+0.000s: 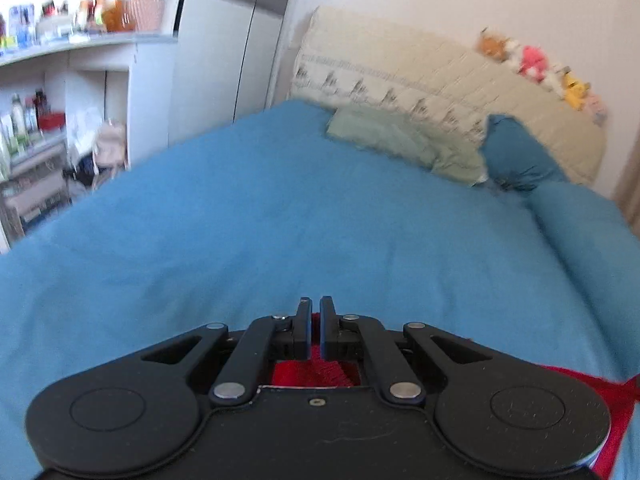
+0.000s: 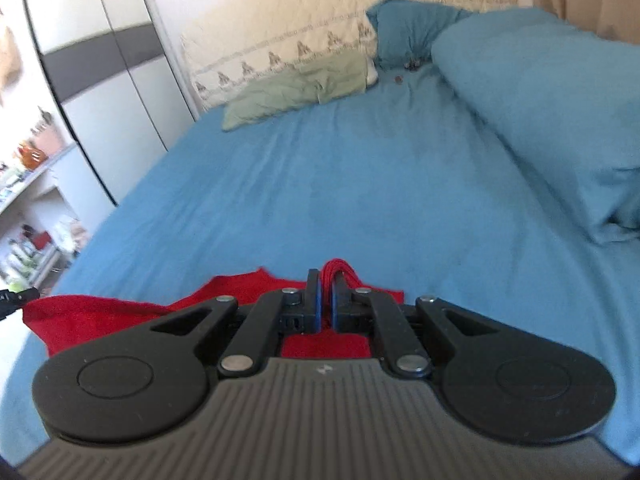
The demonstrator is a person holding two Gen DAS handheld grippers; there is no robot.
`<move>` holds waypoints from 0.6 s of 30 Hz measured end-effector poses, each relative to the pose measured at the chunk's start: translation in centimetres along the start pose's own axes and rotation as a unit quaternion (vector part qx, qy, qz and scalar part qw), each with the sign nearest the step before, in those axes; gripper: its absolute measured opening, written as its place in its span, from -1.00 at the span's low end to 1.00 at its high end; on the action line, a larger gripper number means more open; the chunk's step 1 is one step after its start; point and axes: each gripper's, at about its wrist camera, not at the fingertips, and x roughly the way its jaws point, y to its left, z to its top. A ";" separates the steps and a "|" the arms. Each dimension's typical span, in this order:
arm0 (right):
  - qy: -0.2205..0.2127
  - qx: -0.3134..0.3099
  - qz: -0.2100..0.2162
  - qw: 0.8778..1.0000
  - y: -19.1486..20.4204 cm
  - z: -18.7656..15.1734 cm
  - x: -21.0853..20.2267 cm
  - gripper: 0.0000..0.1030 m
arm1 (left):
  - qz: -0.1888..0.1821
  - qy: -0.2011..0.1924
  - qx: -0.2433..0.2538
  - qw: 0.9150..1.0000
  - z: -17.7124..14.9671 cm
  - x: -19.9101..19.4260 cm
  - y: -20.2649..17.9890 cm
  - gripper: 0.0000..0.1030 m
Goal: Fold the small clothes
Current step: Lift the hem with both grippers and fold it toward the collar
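Note:
A small red garment [image 2: 100, 314] lies on the blue bed sheet [image 2: 340, 184] at the near edge. My right gripper [image 2: 327, 280] is shut on a bunched fold of the red garment, which sticks up between the fingers. My left gripper [image 1: 315, 304] is shut on another part of the red garment [image 1: 316, 372]; red cloth shows under the fingers and at the lower right [image 1: 616, 408]. Most of the garment is hidden beneath both gripper bodies.
A green pillow [image 2: 296, 88] and a dark blue pillow [image 2: 408, 28] lie at the headboard [image 1: 440, 76]. A folded blue duvet [image 2: 552, 112] runs along the right side. Shelves [image 1: 60, 92] and a wardrobe [image 1: 224, 48] stand left of the bed.

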 end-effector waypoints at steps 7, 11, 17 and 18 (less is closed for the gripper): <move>0.017 0.014 -0.032 0.999 -2.3 -1.6 11.8 -0.62 | 0.053 0.029 0.038 0.997 -3.6 11.7 -0.6 -0.94; 0.027 0.029 -0.032 0.999 -3.4 -2.3 14.5 -0.61 | 0.061 0.031 0.044 0.997 -4.6 13.9 -0.4 -0.94; 0.020 0.034 -0.022 0.999 -3.7 -3.4 15.2 -0.07 | 0.063 0.014 0.070 0.995 -5.1 12.9 -0.8 -0.10; 0.010 0.027 -0.028 0.999 -3.6 -3.3 14.6 0.25 | 0.065 0.006 0.076 0.995 -4.6 12.5 -1.0 0.21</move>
